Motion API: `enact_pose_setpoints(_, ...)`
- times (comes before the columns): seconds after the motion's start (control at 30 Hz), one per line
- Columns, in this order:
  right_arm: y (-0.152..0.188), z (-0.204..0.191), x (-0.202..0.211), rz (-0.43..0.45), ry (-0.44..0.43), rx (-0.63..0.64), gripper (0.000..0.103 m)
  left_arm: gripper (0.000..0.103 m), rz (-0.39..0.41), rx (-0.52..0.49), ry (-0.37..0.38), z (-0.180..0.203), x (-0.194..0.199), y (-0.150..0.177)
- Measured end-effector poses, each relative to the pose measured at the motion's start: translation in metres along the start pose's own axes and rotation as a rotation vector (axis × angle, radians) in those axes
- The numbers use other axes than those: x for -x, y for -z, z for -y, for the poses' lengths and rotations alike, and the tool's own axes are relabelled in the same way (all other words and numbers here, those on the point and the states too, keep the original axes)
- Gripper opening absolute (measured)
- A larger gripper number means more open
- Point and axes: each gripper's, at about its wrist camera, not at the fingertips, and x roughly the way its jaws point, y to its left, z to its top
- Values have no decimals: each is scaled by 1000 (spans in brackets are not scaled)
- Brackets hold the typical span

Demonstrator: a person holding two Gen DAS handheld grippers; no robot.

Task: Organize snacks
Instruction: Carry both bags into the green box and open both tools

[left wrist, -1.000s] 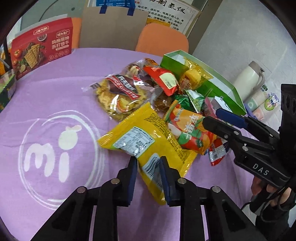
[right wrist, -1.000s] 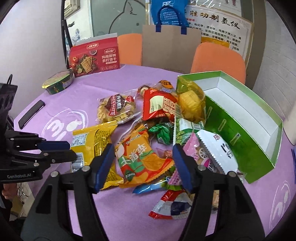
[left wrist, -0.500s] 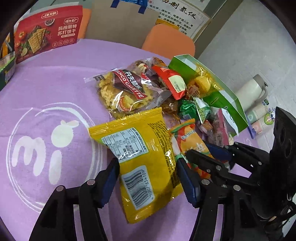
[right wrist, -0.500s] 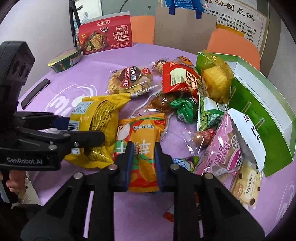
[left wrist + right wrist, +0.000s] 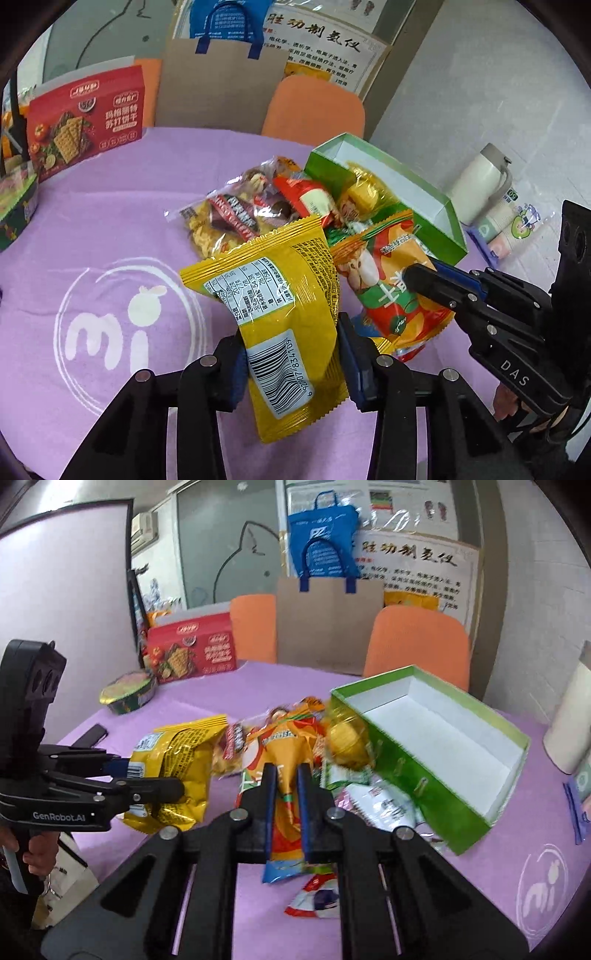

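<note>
Progress: early; the open green cardboard box with white lining (image 5: 436,738) looks bare inside, most packets lie in a loose pile on the purple tablecloth (image 5: 110,206)
Left gripper (image 5: 291,365): jaws closing on the glossy yellow foil snack bag (image 5: 284,317), pads pressing its lower half, bag lifted off the cloth
Right gripper (image 5: 283,786): clenched on the orange crinkly snack packet (image 5: 286,760), pinched between the pads, its top fanning out ahead of the jaws
Box: ahead and right of the right jaws, a clear yellow wrapped sweet pack (image 5: 343,742) leaning on its near corner
Left to do: both held packets, then the pile ahead of the jaws, by my reading
Other container: round foil-lidded bowl (image 5: 127,696), far left of the right jaws, sealed
</note>
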Motion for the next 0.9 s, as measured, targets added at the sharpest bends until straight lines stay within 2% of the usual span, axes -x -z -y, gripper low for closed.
enact_pose_setpoints(0.17, -15, 57, 21, 68, 145, -118, 13, 42, 60, -98, 40, 39, 16, -38)
enact_pose_setpoints(0.27, -16, 90, 19, 62, 220, -174, 13, 42, 83, -167, 72, 72, 16, -65)
enact_pose_setpoints(0.4, -13, 131, 9, 44, 274, -249, 13, 42, 85, -227, 96, 114, -5, -98)
enact_pose_setpoints(0.5, -7, 159, -2, 21, 266, -301, 13, 42, 75, -245, 99, 139, -33, -122)
enact_pose_setpoints(0.67, 6, 178, -32, -26, 241, -338, 13, 42, 12, -252, 86, 168, -95, -150)
enact_pose_setpoints(0.9, 18, 183, -63, -92, 202, -320, 14, 43, -58, -221, 77, 173, -165, -167)
